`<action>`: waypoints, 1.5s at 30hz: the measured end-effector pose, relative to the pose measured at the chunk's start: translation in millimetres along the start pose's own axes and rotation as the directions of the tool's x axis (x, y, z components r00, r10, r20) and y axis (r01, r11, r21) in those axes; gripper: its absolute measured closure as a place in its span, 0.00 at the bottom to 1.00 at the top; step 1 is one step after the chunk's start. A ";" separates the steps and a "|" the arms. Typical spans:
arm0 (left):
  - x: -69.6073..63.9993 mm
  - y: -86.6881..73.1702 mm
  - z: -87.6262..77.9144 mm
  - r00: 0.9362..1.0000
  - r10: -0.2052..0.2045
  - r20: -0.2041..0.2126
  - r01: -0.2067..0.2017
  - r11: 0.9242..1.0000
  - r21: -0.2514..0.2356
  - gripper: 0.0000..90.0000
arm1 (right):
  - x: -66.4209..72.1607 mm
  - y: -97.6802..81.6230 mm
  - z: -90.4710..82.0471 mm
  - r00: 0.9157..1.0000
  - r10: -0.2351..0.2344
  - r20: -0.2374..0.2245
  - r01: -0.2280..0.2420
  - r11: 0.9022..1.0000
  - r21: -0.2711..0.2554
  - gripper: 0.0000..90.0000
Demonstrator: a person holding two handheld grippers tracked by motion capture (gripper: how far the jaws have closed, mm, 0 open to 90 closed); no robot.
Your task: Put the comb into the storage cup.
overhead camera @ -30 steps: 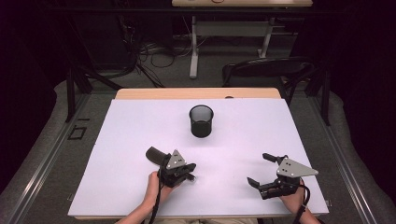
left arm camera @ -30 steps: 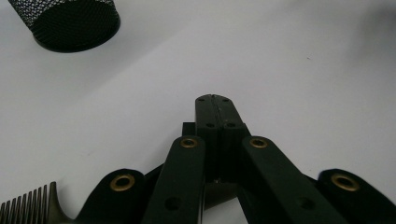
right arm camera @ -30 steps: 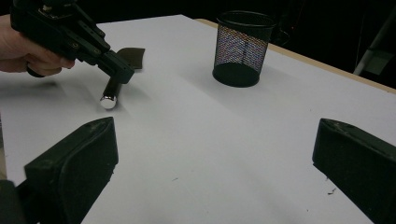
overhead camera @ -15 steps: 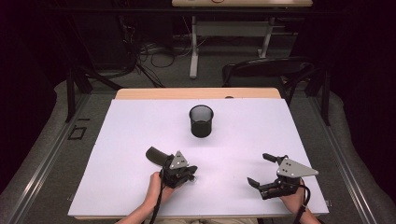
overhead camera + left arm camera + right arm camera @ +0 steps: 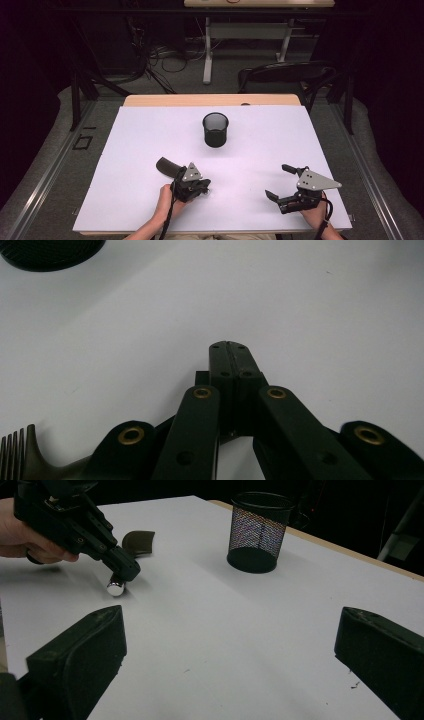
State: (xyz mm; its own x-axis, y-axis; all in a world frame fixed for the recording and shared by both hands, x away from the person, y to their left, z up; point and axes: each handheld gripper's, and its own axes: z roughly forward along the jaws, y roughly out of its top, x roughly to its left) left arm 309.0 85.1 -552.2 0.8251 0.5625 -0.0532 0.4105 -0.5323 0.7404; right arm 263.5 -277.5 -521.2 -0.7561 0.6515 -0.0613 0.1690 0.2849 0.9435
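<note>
A black mesh cup [image 5: 215, 129] stands upright at the middle of the white table [image 5: 125, 150]; it is also in the right gripper view [image 5: 257, 530]. My left gripper [image 5: 205, 189] rests low on the table at front centre-left, its jaws pressed together pad to pad [image 5: 230, 347] with nothing between them. In the right gripper view a small shiny silver object [image 5: 115, 587] lies on the table right under the left gripper's tip [image 5: 122, 570]. A dark comb [image 5: 167, 166] lies just behind that gripper. My right gripper [image 5: 278, 181] sits at the front right, jaws spread wide and empty [image 5: 230, 625].
The comb's teeth and handle show at the bottom left of the left gripper view [image 5: 20, 455]. A wooden strip [image 5: 210, 100] edges the table's far side. Beyond it stand a dark chair [image 5: 285, 75], cables and a desk frame.
</note>
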 end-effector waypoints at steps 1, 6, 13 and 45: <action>-0.5 -0.1 0.2 1.000 -0.004 0.003 0.004 1.000 0.001 1.00 | -0.1 0.0 -0.1 1.000 0.000 0.000 0.000 1.000 0.000 0.00; -0.1 -0.9 -0.5 1.000 -0.009 0.011 0.009 1.000 0.011 1.00 | -0.2 0.0 -0.4 1.000 -0.001 -0.001 0.001 1.000 0.002 0.00; -0.3 -1.5 -2.0 1.000 -0.002 0.022 0.001 0.999 0.035 1.00 | -0.4 -0.2 -0.2 1.000 0.000 0.002 0.000 1.000 -0.003 0.00; 0.4 -10.7 -13.5 0.999 0.029 0.046 -0.035 0.990 0.139 1.00 | -0.9 -0.2 -1.7 1.000 0.001 0.003 -0.001 1.000 -0.003 0.00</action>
State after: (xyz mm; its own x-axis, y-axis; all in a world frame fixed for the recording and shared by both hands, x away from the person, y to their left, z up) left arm 299.7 99.5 -551.1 0.8536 0.5172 -0.0619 0.4310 -0.6345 0.6416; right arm 263.0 -279.3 -520.8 -0.7539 0.6542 -0.0610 0.1680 0.2817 0.9447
